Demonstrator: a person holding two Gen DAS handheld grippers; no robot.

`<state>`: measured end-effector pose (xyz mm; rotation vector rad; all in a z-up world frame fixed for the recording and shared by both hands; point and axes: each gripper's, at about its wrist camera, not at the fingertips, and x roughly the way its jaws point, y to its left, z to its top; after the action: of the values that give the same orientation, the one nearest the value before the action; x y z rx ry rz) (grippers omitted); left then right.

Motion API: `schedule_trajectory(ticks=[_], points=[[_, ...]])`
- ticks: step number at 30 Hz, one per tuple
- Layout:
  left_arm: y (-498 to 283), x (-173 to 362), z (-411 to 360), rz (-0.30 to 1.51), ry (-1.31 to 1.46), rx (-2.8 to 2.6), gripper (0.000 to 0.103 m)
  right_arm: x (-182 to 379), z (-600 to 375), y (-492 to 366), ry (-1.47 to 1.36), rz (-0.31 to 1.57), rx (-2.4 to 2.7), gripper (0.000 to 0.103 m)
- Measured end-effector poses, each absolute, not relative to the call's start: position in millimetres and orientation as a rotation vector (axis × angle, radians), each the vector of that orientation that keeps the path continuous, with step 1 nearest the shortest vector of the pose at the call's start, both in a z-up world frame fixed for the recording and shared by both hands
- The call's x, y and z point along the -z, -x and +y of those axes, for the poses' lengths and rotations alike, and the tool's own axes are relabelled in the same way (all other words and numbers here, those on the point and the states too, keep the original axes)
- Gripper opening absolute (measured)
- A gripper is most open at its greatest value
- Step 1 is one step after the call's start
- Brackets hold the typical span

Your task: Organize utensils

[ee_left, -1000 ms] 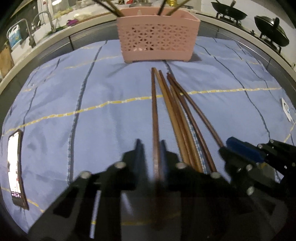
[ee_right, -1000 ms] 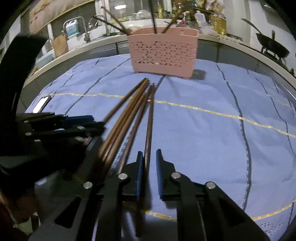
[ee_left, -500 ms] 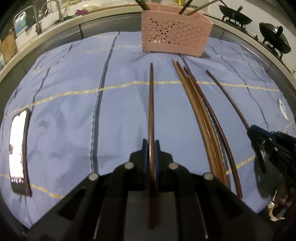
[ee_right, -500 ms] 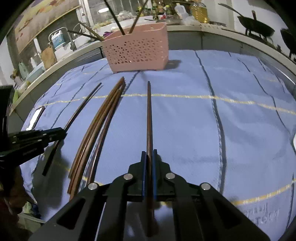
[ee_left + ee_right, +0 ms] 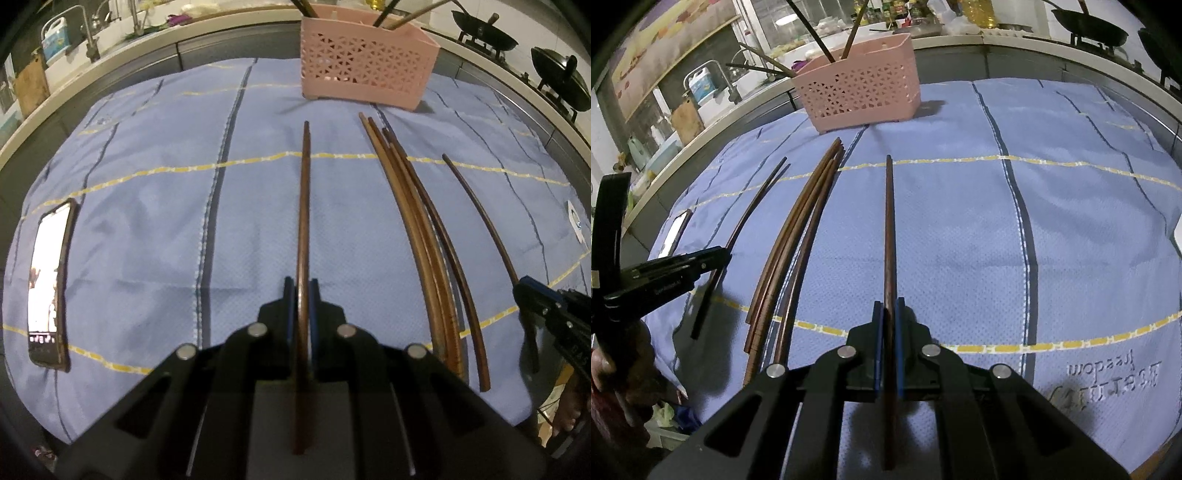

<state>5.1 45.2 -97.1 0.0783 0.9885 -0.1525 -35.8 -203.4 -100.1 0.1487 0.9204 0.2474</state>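
Change since one second ago: both grippers now closed, each on one chopstick, both sticks lifted away from bundle.

Left gripper (image 5: pixel 303 295): fingers clamped on left chopstick (image 5: pixel 305 206), tip pointing far, toward basket (image 5: pixel 365 70).

Right gripper (image 5: pixel 888 321): fingers clamped on right chopstick (image 5: pixel 888 229), also pointing far.

Meaning: pickup seems done; next step probably carry to basket.

Bundle (image 5: pixel 413 229) remains on cloth (image 5: pixel 147 221), between grippers, near edge of desk.

Basket: pink, at far side, several sticks already standing inside, leaning; exact number not clear.

Phone (image 5: pixel 48 280) at left on cloth.
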Motion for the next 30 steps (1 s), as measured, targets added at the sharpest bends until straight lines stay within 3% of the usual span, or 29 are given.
schedule_trajectory(ticks=[21, 30], points=[[-8.7, 95.9, 46.7, 0.993, -0.085, 0.149, 0.009, 99.7, -204.4, 31.5, -0.159, 0.920, -0.246, 0.006], [-9.2, 95.4, 48.5, 0.989, -0.091, 0.143, 0.015, 99.4, -204.6, 27.3, -0.162, 0.921, -0.246, 0.006]])
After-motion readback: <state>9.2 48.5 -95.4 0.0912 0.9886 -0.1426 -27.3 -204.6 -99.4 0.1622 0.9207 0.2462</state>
